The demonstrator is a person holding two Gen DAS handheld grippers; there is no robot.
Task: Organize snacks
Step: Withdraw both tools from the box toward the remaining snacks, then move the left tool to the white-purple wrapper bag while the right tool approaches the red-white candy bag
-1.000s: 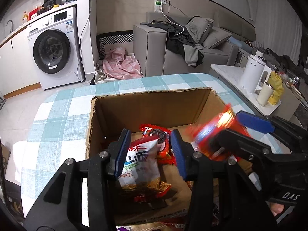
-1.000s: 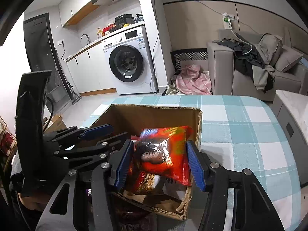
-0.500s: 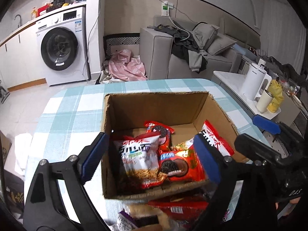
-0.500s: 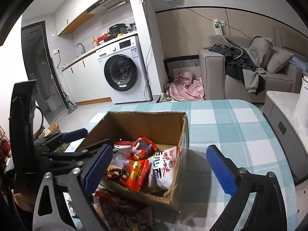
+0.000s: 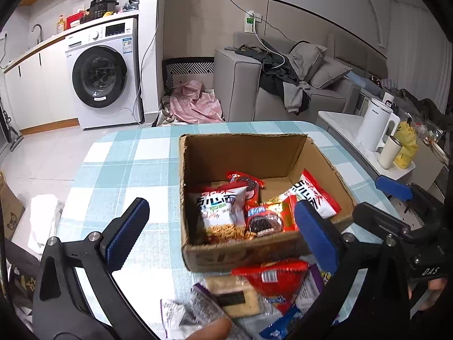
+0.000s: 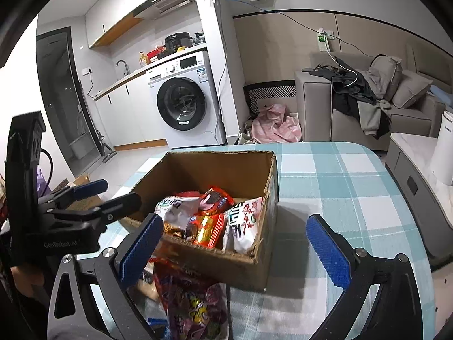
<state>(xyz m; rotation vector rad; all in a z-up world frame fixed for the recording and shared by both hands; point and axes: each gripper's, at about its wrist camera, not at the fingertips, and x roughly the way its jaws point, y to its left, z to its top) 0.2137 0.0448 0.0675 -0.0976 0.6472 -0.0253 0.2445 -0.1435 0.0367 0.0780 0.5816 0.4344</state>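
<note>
1. The left gripper [image 5: 223, 229] is seen spread wide, its jaws having just been opening; nothing is pressed between the blue pads [image 5: 127, 233].
2. The cardboard box [image 5: 240, 252] is found ahead of the left gripper, toward one o'clock, its near wall lying between the two pads without being touched.
3. Inside the box, a white noodle-snack packet [image 5: 220, 206] is seen at the left, a red cookie packet [image 5: 264, 221] just beside it, and a second white packet [image 5: 317, 195] leaned on the right wall.
4. Loose snack packets [image 5: 271, 280] are spread on the checked tablecloth [image 5: 121, 170] at six o'clock of the box, below the left gripper.
5. The right gripper [image 6: 235, 249] is likewise released and empty, its jaws having just been opening.
6. In the right wrist view, the box [image 6: 215, 266] is placed at eleven o'clock, its near right corner lying between the pads, untouched.
7. A dark patterned snack bag [image 6: 192, 300] is seen on the cloth just beside the right gripper's left pad [image 6: 141, 246].
</note>
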